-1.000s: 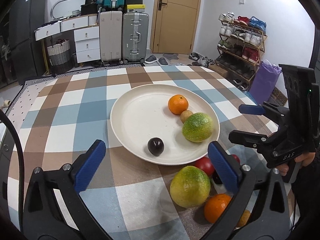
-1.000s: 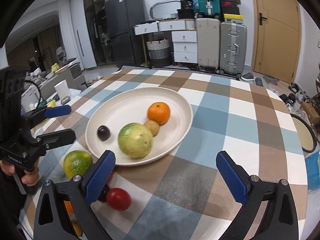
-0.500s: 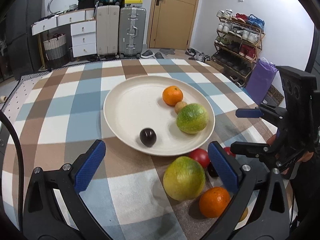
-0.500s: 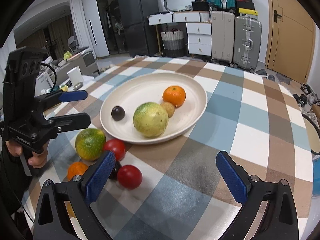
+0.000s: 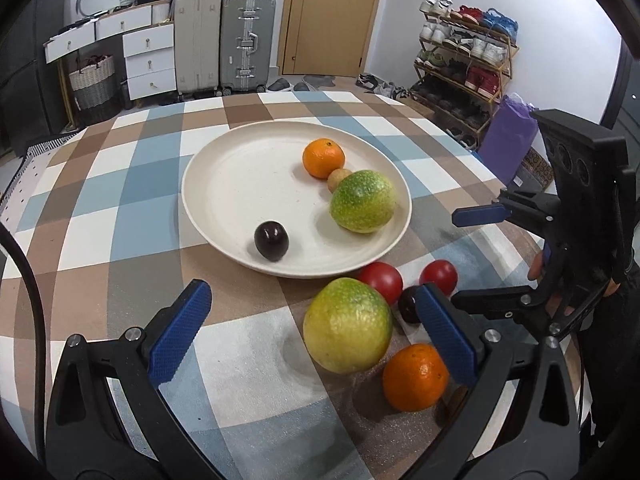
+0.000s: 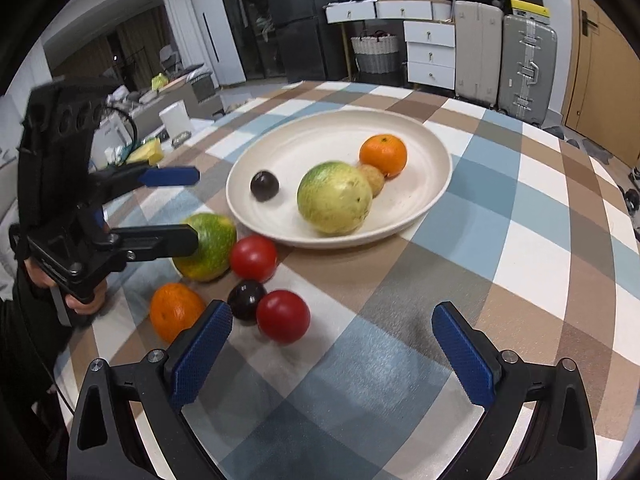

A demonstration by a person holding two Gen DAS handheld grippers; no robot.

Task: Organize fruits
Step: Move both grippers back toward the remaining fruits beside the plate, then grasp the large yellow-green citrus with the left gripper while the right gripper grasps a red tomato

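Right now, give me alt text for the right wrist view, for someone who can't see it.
A cream plate on a checked tablecloth holds an orange, a green-yellow citrus, a small tan fruit and a dark plum. Five more fruits lie loose on the cloth beside it. The open right gripper frames the foreground, and the open left gripper reaches in from the left.

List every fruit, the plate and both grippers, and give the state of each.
Plate: on table, holds four fruits.
Plate's orange: touching small tan fruit.
Plate's green fruit: against the tan fruit.
Plate's dark plum: alone.
Table's green fruit, orange, two tomatoes, dark plum: clustered off plate.
Left gripper: open, empty.
Right gripper: open, empty.
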